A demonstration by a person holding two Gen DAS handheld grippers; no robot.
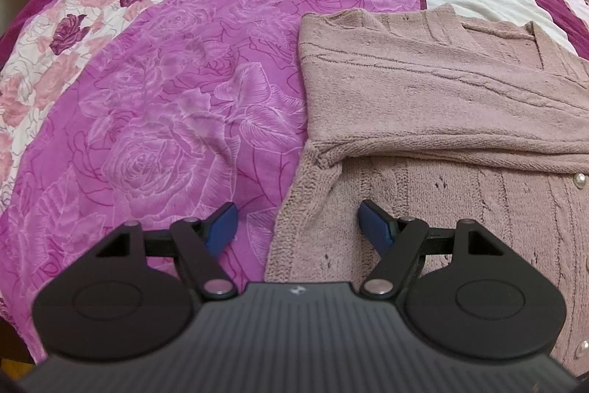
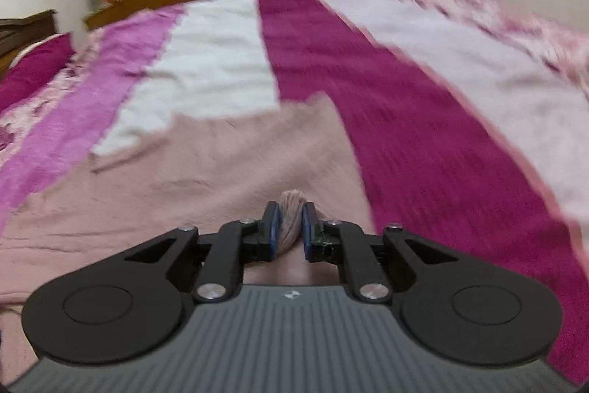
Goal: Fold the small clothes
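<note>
Blue pads [image 2: 273, 227] of the right gripper [image 2: 291, 227] pinch a bunched fold of the dusty-pink cardigan [image 2: 184, 164], which lies flat on the bedspread [image 2: 405, 135]. Over its near edge the left gripper [image 1: 298, 227] hangs wide apart, gripping nothing, one finger above the knit [image 1: 405, 91], the other above the rose-printed cover [image 1: 165, 98].

Bed under a rose-printed cover

The bed [image 1: 154, 105] is being covered by a purple rose-patterned bedspread [image 1: 221, 35] with white and magenta stripes at the far right; a dusty-pink knitted cardigan [image 1: 423, 91] is being carried directly on it at the right.
</note>
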